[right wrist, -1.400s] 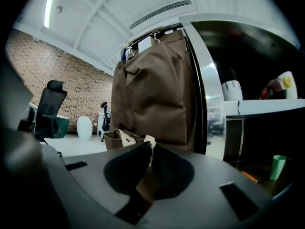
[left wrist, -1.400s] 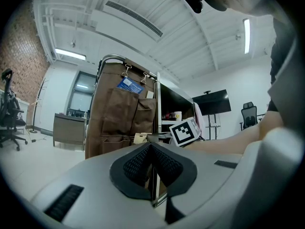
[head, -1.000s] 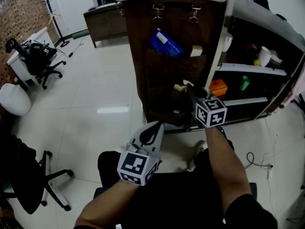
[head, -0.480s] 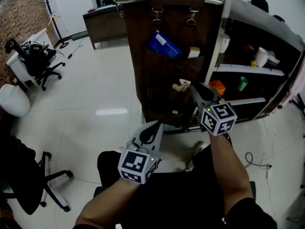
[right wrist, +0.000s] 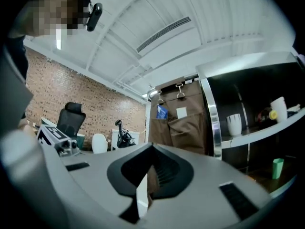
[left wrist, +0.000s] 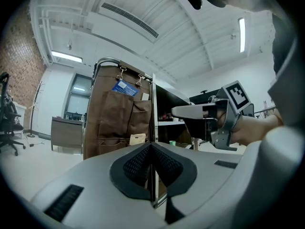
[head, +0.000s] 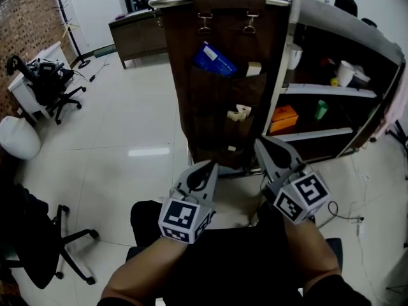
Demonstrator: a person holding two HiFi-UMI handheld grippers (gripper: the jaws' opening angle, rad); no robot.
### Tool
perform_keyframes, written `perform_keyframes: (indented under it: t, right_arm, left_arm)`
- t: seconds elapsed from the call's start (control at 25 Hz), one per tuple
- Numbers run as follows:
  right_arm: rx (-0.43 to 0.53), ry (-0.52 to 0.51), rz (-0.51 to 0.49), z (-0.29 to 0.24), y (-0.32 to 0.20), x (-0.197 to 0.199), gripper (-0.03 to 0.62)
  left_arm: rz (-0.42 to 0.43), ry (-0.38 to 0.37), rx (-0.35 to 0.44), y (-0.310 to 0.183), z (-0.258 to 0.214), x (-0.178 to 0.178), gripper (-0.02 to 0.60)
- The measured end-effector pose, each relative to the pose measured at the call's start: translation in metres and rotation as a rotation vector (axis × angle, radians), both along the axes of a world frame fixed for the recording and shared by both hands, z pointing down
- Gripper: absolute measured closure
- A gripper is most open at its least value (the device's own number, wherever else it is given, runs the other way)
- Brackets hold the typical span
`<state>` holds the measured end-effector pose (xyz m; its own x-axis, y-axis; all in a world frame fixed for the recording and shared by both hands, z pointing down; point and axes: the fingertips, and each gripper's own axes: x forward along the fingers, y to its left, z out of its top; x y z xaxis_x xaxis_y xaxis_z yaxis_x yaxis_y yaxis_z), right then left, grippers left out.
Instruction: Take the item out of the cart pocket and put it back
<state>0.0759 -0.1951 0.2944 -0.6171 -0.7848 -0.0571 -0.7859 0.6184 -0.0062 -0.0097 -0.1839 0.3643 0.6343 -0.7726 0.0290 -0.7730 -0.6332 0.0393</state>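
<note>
A brown fabric organizer [head: 220, 88] with several pockets hangs on the cart's side. A cream item [head: 239, 113] sticks out of its middle pocket and also shows as the cream item [left wrist: 137, 139] in the left gripper view. A blue packet [head: 215, 58] and a small white card [head: 254, 69] sit in the upper pockets. My right gripper [head: 261, 144] is shut and empty, held below and in front of the pockets, apart from the cream item. My left gripper [head: 205, 168] is shut and empty too, low beside it. Both sets of pads meet: left gripper [left wrist: 151, 147], right gripper [right wrist: 151, 149].
The cart's open shelves at the right hold an orange box [head: 284, 116], a green cup [head: 320, 110] and a white cup [head: 345, 73]. Office chairs [head: 54, 81] stand at the left on the tiled floor, with a black chair [head: 38, 234] nearer. A cable [head: 344, 217] lies at the right.
My right gripper has drawn back and down from the middle pocket towards me. The cream item stays in the pocket. The left gripper has not moved.
</note>
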Motion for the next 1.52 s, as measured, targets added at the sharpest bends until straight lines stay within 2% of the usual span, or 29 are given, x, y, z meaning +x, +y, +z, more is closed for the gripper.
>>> perform_keyframes:
  t: [0.16,0.36,0.52,1.52]
  right_arm:
    - [-0.025,-0.044,-0.012,0.011,0.025,0.001,0.591]
    - [-0.124,-0.037,-0.010,0.057,0.036,0.000,0.591]
    - [-0.156,-0.010,-0.016,0.076,0.033,-0.005,0.591]
    - [-0.164,-0.021,-0.029,0.082,0.030,-0.012,0.591]
  left_arm:
    - [0.007,0.000,0.010,0.002,0.000,0.003,0.581]
    - [0.020,-0.001,0.011,0.006,0.000,0.007,0.581]
    - [0.021,-0.003,0.015,0.005,0.000,0.007,0.581]
    - [0.016,-0.008,0.025,0.004,-0.002,0.007,0.581]
